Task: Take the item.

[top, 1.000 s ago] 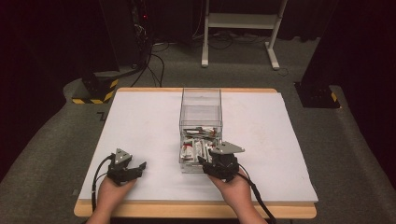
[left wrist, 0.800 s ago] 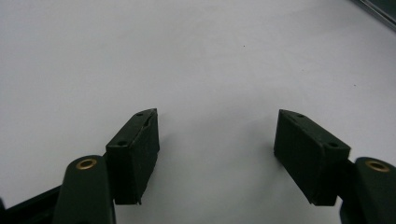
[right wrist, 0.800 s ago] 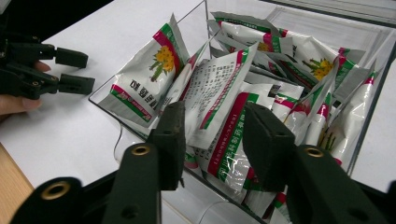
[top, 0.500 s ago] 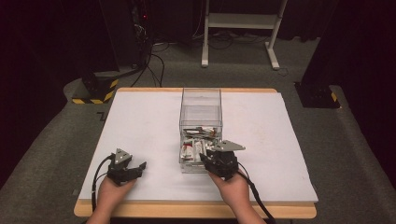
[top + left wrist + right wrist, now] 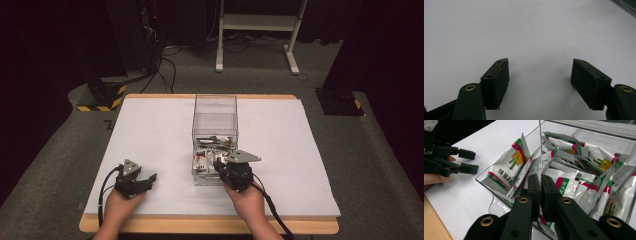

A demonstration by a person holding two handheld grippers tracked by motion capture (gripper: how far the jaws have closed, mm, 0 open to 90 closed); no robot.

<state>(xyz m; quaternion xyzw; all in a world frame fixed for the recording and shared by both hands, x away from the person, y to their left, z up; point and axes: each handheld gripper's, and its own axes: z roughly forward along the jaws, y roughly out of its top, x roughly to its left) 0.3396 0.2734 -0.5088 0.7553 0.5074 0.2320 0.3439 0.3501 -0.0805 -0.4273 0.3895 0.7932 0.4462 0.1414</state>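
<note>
My right gripper [image 5: 540,187] has just been closing and its jaws now pinch the edge of a white foil sachet with green and pink print [image 5: 541,163], which stands among the other sachets [image 5: 584,152] at the near end of the clear plastic box [image 5: 215,112] in the middle of the white table [image 5: 150,130]. My left gripper [image 5: 540,75] rests well apart on bare tabletop, jaws spread wide with nothing between them.

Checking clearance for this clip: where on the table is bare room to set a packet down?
Bare white table left of the clear bin, beyond the left claw, and right of the bin. Crowded: the bin's near end, packets around the right claw.
</note>
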